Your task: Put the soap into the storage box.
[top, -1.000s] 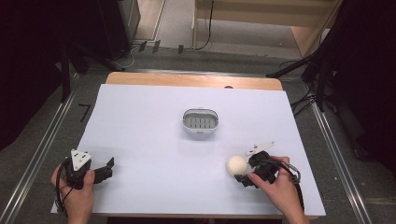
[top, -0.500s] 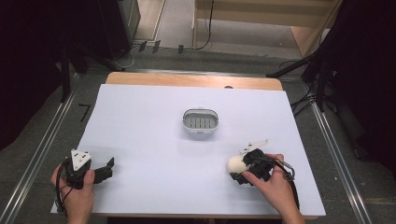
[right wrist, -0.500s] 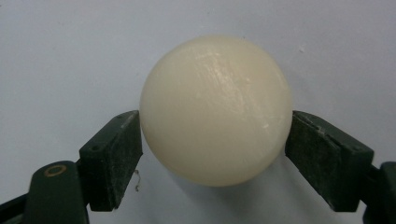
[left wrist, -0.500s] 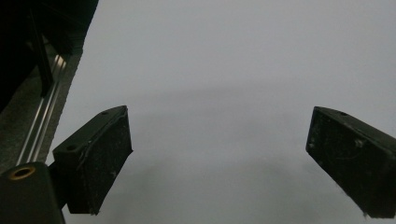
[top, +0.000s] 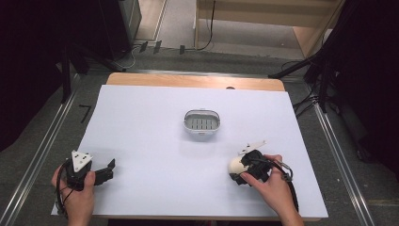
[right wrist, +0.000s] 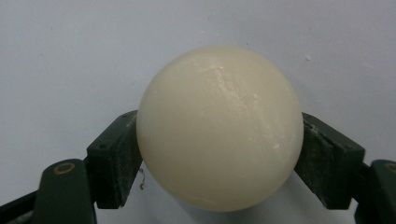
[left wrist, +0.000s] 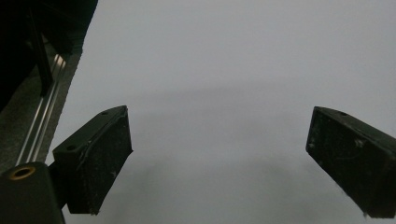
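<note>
Item: one smooth cream-coloured ball (right wrist: 219, 128), hard and glossy by its look, lying near the right end of the bench's near edge on the white sheet covering the bench (top: 150, 122). Holder: right tool (top: 240, 170), jaws just closed in from either side; in the right gripper view both black pads (right wrist: 114, 158) press on the ball's widest part, so it counts as gripped, and it appears not yet lifted off the sheet. Second item: a small white oval basket with a slotted grey floor (top: 201, 124), empty, standing about mid-bench and well apart from the ball; the likely destination, by judgement only. Left tool (top: 101, 170): rests by the near left corner, jaws wide apart over bare sheet, holding nothing. Risk notes: the pads are flat and the ball round and slick, so contact is two small patches; a grip slightly off the widest line could squeeze the ball forward or down out of the jaws as it is raised. Once loose it would roll freely on the flat sheet, and the near and right edges are close. A quick swing toward the basket could have the same effect. Released from too high, the ball might bounce out of the shallow basket or tip it.
</note>
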